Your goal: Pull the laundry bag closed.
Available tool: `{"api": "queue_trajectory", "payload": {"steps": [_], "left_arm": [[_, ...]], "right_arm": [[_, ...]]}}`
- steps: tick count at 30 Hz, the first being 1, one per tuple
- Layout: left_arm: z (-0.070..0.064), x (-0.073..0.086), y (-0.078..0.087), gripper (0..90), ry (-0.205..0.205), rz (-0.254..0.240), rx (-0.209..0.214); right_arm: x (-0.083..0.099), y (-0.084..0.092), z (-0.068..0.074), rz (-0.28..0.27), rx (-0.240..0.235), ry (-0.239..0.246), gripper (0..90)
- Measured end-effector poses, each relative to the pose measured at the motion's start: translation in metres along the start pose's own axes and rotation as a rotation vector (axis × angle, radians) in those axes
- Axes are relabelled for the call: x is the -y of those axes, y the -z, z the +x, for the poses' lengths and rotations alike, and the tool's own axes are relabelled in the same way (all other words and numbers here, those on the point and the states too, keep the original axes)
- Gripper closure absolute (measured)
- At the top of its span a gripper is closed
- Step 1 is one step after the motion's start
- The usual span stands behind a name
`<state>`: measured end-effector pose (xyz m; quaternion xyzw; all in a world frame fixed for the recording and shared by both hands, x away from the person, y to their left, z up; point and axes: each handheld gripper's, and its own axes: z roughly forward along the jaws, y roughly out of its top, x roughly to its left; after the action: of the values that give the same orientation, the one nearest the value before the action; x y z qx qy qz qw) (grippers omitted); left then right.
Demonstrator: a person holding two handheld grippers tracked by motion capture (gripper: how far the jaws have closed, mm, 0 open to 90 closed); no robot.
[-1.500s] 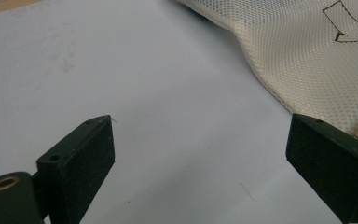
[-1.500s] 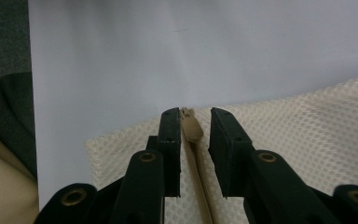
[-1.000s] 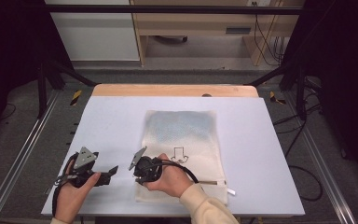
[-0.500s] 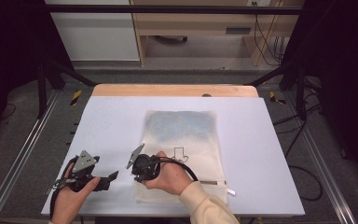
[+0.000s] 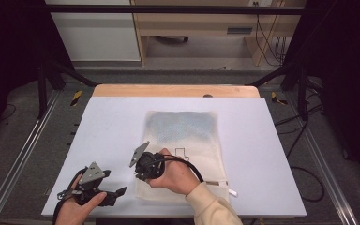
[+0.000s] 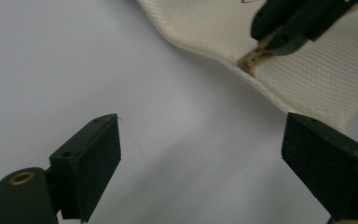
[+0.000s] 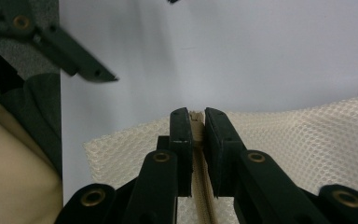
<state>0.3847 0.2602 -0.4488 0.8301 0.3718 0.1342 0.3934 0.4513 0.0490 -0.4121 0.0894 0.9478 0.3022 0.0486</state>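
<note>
While the right gripper (image 7: 193,122) is pinching the cream mesh laundry bag's (image 5: 187,136) zipper end at lower centre, the wide-open, empty left gripper (image 6: 205,154) is risking the thin tape slipping free.

Beyond my tongs the white surface (image 5: 112,126) stretches away bare, ending in a pale wooden strip (image 5: 176,90) along its far edge. Past that strip stands a wooden bench (image 5: 201,28) with a white cabinet (image 5: 93,42) just to its left. Cables (image 5: 267,33) hang at the bench's right end. Grey floor (image 5: 23,126) with metal rails (image 5: 16,159) lies out to the left of my left tongs.
</note>
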Motion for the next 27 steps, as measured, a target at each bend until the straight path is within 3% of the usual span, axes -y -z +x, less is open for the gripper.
{"api": "queue_trajectory", "payload": {"steps": [10, 14, 19, 22, 27], "left_arm": [[-0.015, -0.008, -0.014, 9.9, 0.015, -0.022, 0.051], [-0.023, -0.011, -0.023, 9.9, -0.018, -0.001, 0.059], [-0.022, -0.014, -0.031, 10.4, -0.003, 0.0, 0.069], [-0.021, -0.016, -0.034, 15.8, 0.004, -0.003, 0.069], [-0.019, -0.016, -0.042, 16.6, 0.024, 0.015, 0.099]], "right_arm": [[0.005, -0.007, 0.001, -0.008, -0.005, -0.029, 82.1], [0.006, -0.006, -0.001, -0.022, -0.005, -0.026, 82.1], [0.006, -0.004, -0.001, -0.033, -0.003, -0.034, 82.1], [0.006, -0.003, 0.0, -0.037, -0.001, -0.036, 82.1], [0.005, 0.0, -0.001, -0.053, -0.002, -0.038, 82.1]]}}
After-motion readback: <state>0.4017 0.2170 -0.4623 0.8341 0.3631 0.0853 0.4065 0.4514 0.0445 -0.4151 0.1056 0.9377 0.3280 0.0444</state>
